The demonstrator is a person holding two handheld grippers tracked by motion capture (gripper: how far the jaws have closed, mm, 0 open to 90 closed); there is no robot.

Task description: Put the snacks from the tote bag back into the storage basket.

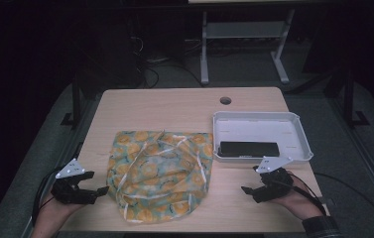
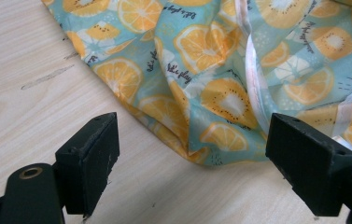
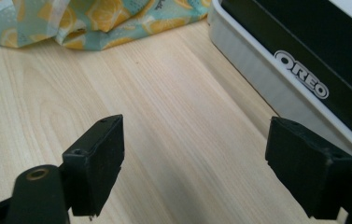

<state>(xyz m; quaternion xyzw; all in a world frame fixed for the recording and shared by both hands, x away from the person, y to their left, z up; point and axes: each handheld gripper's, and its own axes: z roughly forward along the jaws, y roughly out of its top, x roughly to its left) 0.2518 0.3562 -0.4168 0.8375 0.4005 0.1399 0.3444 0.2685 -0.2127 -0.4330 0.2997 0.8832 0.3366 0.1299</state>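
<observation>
A shallow white rectangular plastic tray [image 1: 301,130] sits on the pale wooden table [image 1: 174,106], and inside it, along the near wall, lies a long black box with white OREO lettering [image 1: 248,148]; the remaining floor of the tray is bare white. In the right gripper view the tray wall runs just beyond the right-hand jaw, with the box above it, lettering facing the camera. The right gripper [image 1: 250,190] stands wide open with only bare tabletop between its jaws, holding nothing. A soft fabric drawstring bag printed with orange slices on a light blue ground [image 1: 159,171] lies crumpled flat on the table, well apart from the tray, its white ribbon cords [image 2: 254,79] trailing over the cloth; what it may contain cannot be told. In the left gripper view, the bag's lower folded edge lies just ahead of the gap between the jaws, nearer the right-hand one. The left gripper [image 1: 101,190] is also spread wide, gripping nothing, its pads clear of the fabric.
</observation>
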